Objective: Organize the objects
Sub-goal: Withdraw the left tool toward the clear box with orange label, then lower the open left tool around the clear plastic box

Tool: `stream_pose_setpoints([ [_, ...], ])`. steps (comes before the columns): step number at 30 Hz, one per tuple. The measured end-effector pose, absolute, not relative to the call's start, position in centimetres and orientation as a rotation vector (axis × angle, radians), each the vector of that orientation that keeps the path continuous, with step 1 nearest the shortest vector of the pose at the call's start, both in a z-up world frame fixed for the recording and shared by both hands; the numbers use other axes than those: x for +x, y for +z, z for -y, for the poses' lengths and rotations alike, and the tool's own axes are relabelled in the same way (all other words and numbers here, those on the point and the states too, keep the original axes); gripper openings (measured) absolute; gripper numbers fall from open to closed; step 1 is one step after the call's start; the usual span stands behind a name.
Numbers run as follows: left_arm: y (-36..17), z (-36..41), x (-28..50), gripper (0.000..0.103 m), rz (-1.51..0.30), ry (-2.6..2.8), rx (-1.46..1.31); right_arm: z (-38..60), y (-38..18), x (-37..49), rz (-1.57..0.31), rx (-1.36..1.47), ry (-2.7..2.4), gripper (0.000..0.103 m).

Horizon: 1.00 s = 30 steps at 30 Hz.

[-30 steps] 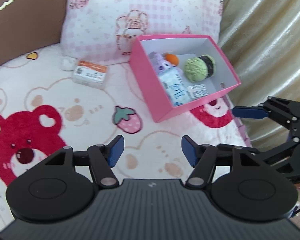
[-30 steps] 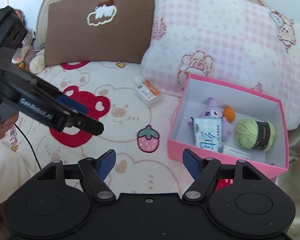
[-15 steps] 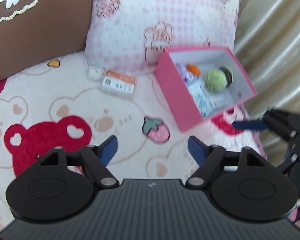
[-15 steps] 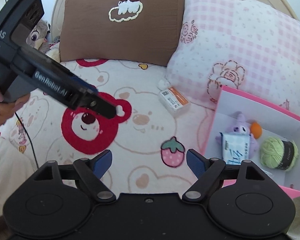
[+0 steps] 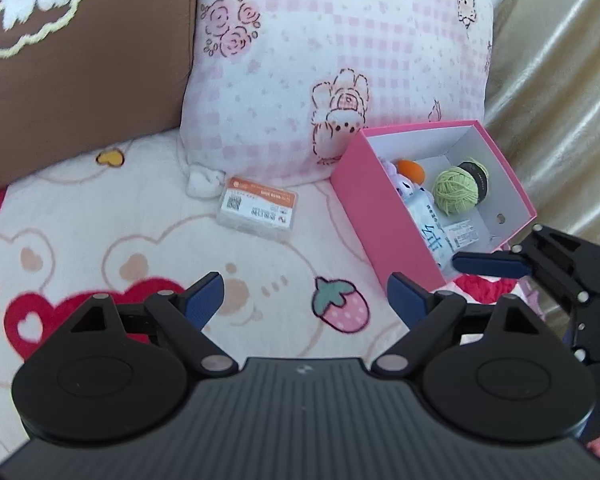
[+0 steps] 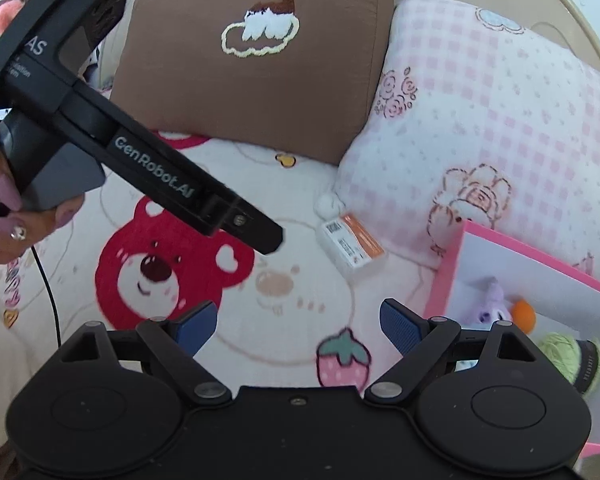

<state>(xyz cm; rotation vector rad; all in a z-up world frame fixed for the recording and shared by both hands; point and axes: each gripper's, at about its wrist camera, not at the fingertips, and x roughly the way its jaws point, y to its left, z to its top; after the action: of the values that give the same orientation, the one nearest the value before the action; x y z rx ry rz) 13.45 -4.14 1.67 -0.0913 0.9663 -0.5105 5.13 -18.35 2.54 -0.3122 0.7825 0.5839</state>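
A small clear box with an orange-and-white label (image 5: 258,212) (image 6: 352,242) lies on the bear-print blanket in front of the pink checked pillow. To its right stands an open pink box (image 5: 384,208) (image 6: 540,248) holding a green yarn ball (image 5: 456,190), an orange ball (image 5: 410,170), a purple plush (image 6: 490,306) and a tissue pack (image 5: 432,236). My left gripper (image 5: 306,298) hovers over the blanket short of the labelled box, jaws opening, nothing between them. My right gripper (image 6: 298,320) is likewise opening and empty, over the strawberry print.
A brown pillow (image 6: 260,80) and the pink checked pillow (image 5: 340,60) stand behind. A gold curtain (image 5: 560,80) hangs to the right of the pink box. A small white lump (image 5: 204,182) lies at the pillow's corner. A hand (image 6: 4,208) holds the left gripper's handle, with a cable trailing below.
Both grippers' jaws have spread wider. Both views have swung left: the pink box slid right, the labelled box came nearer the middle. The left gripper's body looms larger in the right wrist view.
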Motion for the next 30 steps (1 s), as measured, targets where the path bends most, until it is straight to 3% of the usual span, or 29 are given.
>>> stream_pose_setpoints([
  [7,-0.8,4.4,15.4,0.092,-0.915,-0.522,-0.026,16.4,-1.3,6.3,-0.735,-0.286,0.556,0.091],
  [13,-3.1,4.2,18.0,0.092,-0.872,-0.511,-0.071,14.4,-3.2,8.8,-0.639,-0.423,0.487,0.091],
  [30,-9.5,2.9,24.7,0.090,-0.906,-0.526,-0.142,13.9,-9.9,14.9,-0.684,-0.322,0.344,0.091],
])
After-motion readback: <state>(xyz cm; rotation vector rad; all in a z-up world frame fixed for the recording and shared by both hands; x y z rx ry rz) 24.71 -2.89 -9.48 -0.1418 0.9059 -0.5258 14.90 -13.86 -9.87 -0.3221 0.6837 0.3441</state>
